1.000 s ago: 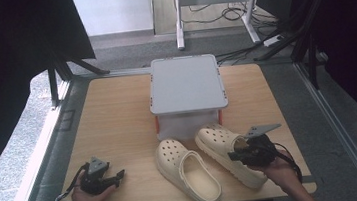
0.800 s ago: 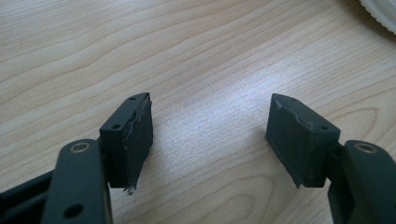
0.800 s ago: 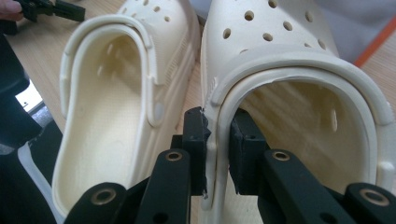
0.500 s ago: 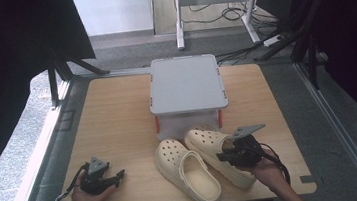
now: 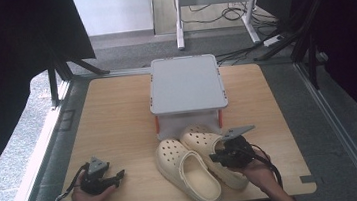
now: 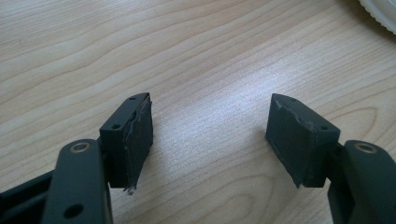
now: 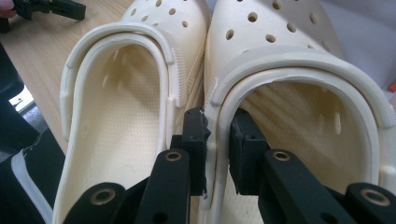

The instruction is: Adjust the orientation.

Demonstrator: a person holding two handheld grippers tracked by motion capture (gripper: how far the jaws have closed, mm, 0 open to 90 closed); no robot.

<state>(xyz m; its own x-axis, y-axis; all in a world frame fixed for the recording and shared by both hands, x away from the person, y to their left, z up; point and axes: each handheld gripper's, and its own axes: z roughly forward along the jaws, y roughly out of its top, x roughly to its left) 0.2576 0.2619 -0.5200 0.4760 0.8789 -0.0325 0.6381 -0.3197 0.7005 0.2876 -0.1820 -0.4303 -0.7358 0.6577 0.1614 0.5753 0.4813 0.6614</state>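
Clamping the right clog's (image 7: 299, 93) side wall, right tongs (image 7: 217, 140); left tongs (image 6: 210, 135) spread, empty.

Desk (image 6: 201, 60): pale wood-grain top, smooth, soft sheen. Clogs, right one (image 7: 299, 88) and left one (image 7: 126, 126): cream moulded foam-like plastic, matt, punched holes, pebbled insole, ribbed strap edge. Right claw (image 7: 217, 140): black matt plastic, brass-look rivets. Left claw (image 6: 210, 140): black pads (image 6: 137, 135) scuffed, edges frayed. Box (image 5: 186, 83) top: grey, smooth, matt.
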